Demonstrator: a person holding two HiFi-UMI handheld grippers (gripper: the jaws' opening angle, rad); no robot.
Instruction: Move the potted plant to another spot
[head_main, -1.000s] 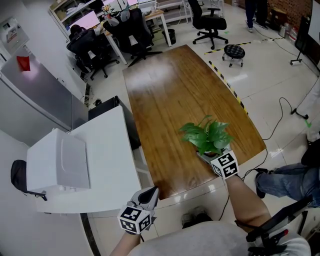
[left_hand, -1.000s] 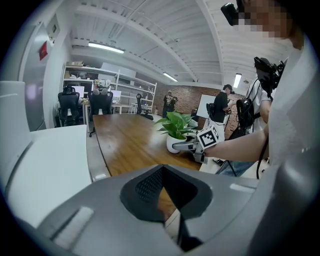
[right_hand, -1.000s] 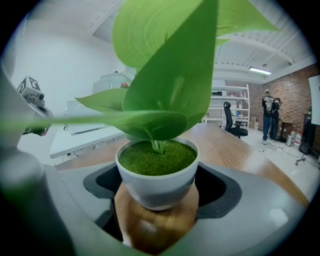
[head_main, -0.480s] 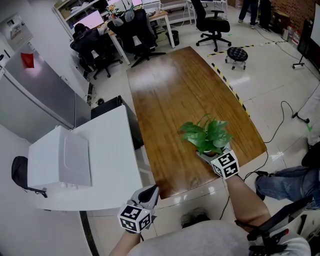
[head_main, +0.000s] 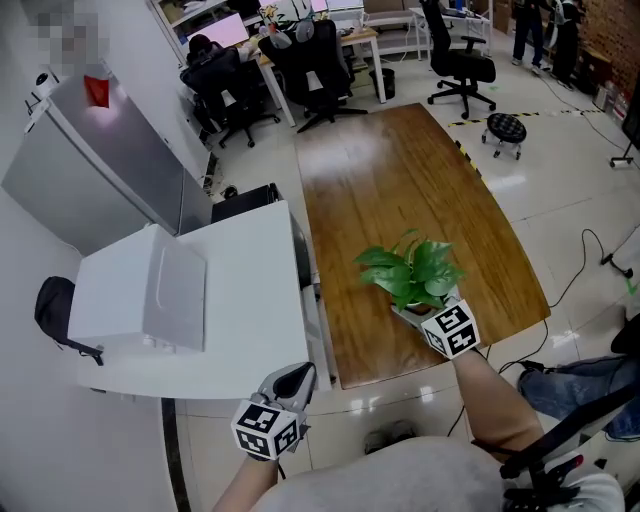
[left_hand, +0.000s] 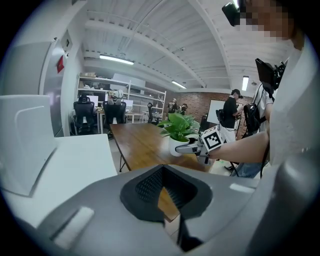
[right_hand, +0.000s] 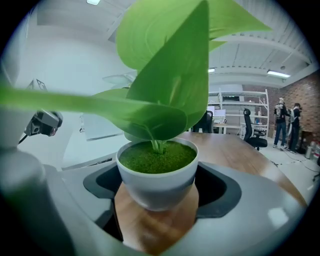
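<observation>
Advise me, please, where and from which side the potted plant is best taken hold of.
Grip the white pot across its round wall, just below the rim, coming in level from the near table edge. The leaves spread wide above, likely blocking a top approach. The right tongs hold it that way.

— Any words or numbers you can read from where you stand?

— None. The cube (head_main: 262, 430) on my left gripper (head_main: 292, 378) and the one on my right gripper (head_main: 418, 308) bear only black-and-white square markers, no letters or digits.

— And the red tag (head_main: 96, 90) on the grey cabinet (head_main: 110, 170)?

— Too small for me to read any print on it.
</observation>
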